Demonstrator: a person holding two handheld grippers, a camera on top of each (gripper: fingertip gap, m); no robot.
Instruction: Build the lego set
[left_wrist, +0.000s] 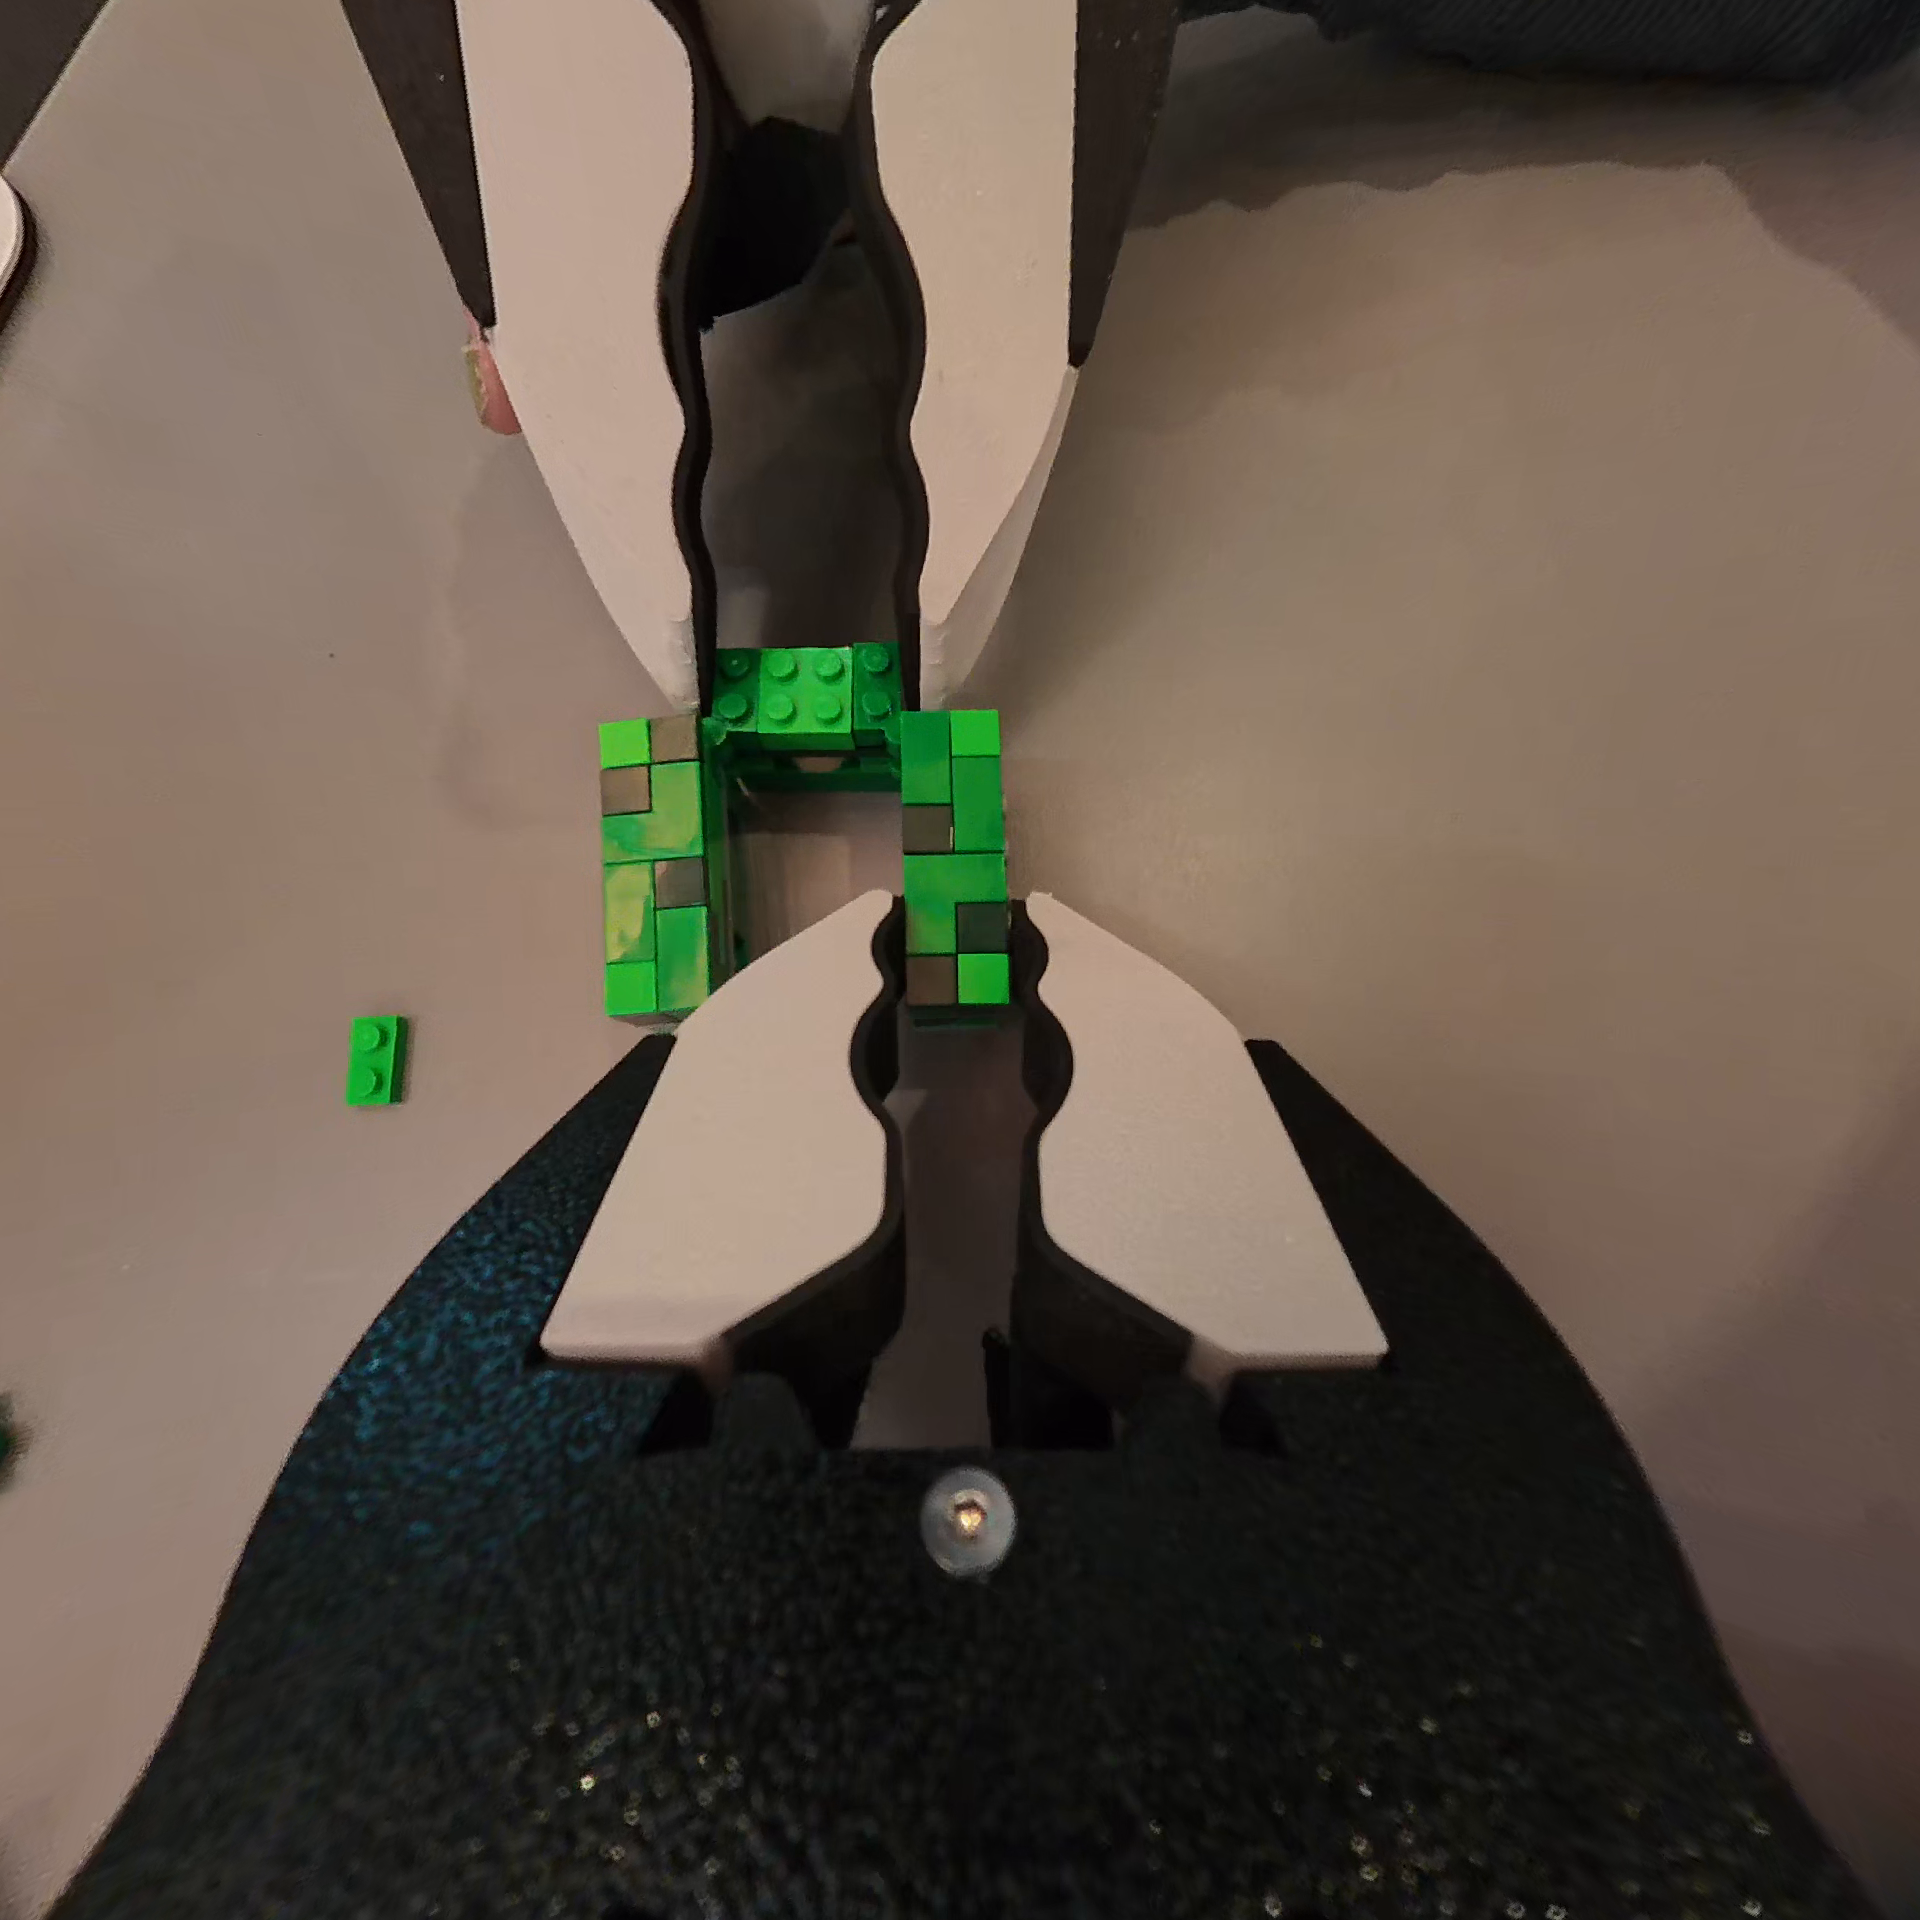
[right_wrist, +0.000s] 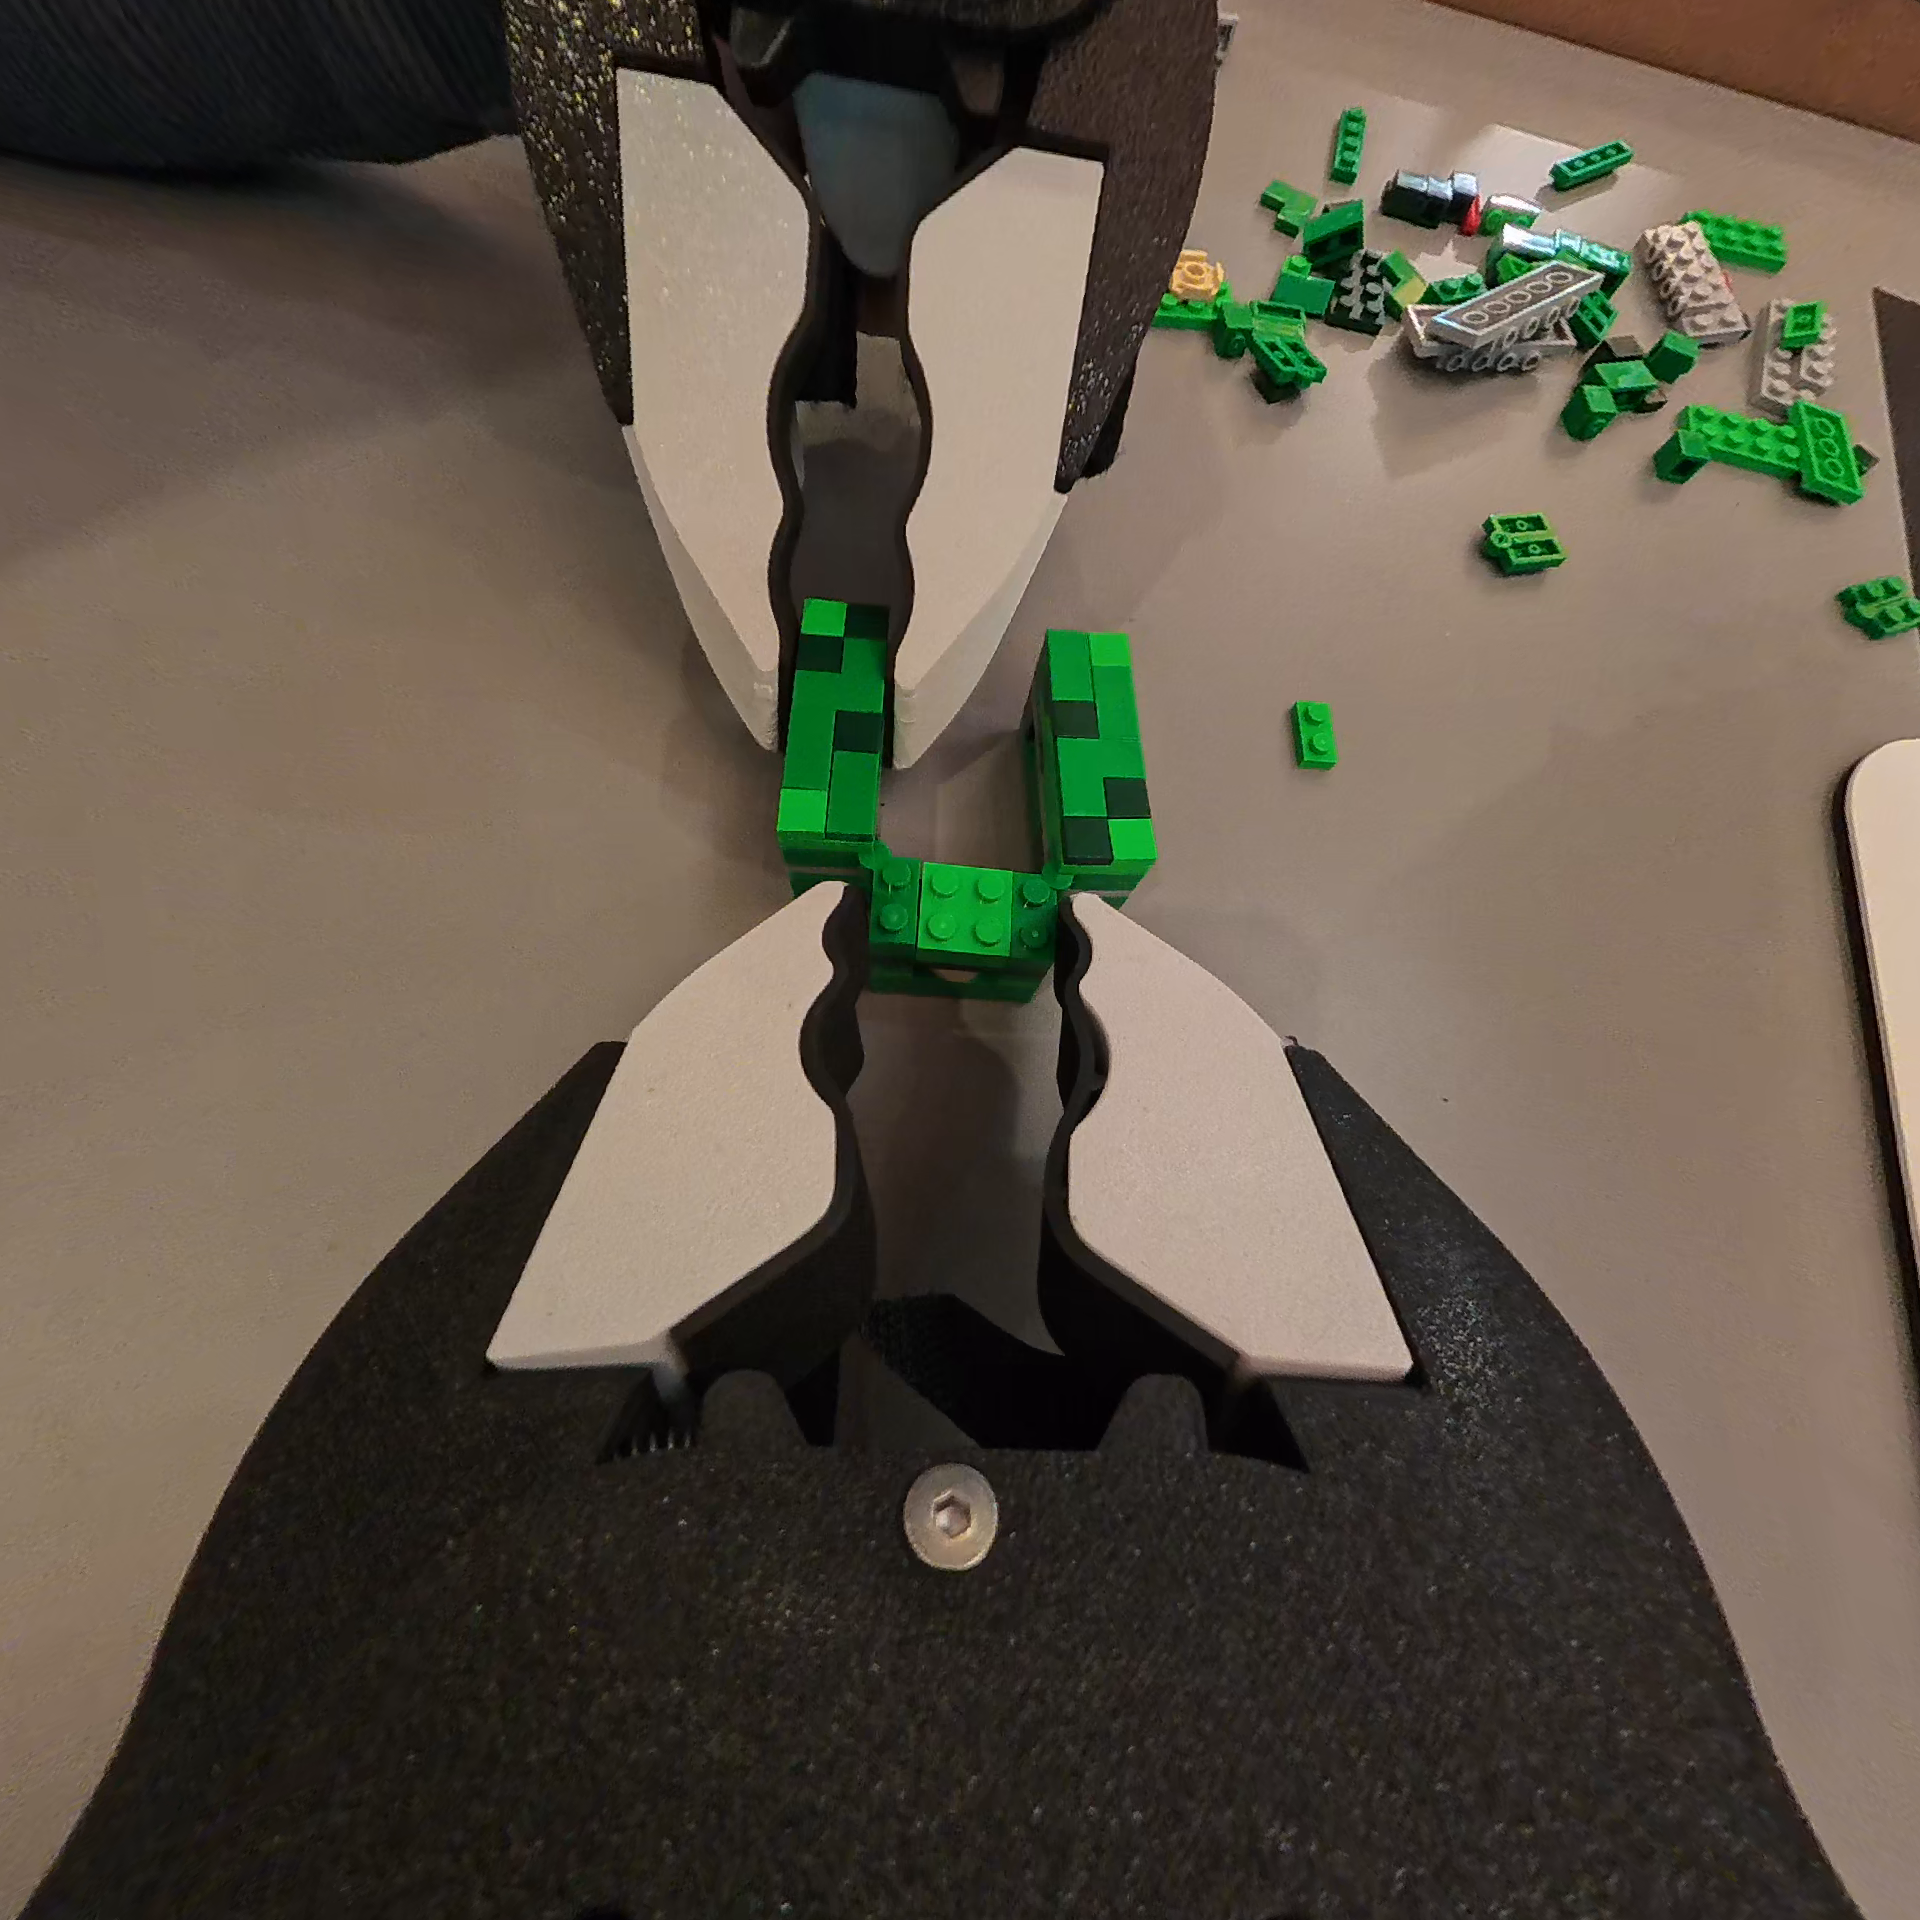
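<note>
Both hand-held grippers held the green U-shaped build (left_wrist: 805, 831) at frame centre on the tabletop (left_wrist: 1455, 727): left hand-held gripper (left_wrist: 956, 961) clamped narrow on one long arm, right hand-held gripper (right_wrist: 951, 935) pinching the studded cross-bar, facing each other. Only the right wrist view showed the loose brick pile (right_wrist: 1558, 301) upper right; a small green plate (left_wrist: 376, 1060) lay lower left in the left view.

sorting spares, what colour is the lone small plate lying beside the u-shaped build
Bright green, a small plate with two studs, flat on the table; clearest in the left wrist view.
</note>
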